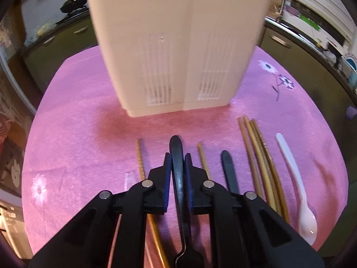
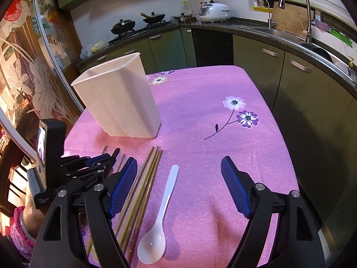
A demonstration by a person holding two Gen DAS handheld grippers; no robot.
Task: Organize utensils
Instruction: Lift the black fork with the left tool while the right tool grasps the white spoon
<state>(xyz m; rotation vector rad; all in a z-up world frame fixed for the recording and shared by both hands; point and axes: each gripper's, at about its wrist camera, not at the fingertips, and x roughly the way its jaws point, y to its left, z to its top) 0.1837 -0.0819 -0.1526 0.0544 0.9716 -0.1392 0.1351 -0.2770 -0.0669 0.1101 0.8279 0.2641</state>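
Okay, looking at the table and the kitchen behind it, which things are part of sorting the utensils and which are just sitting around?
Part of the job:
- white utensil holder
- black utensil, gripped by the left gripper
- second black utensil
- bundle of chopsticks
- white spoon
- right gripper, open over the spoon

Just lying about:
- rice cooker
- woks
- faucet
- cutting board

white holder (image 2: 118, 102) blocking far left, bare pink cloth (image 2: 212, 134) right of white spoon (image 2: 159, 212), chopsticks (image 2: 142, 183) leftward
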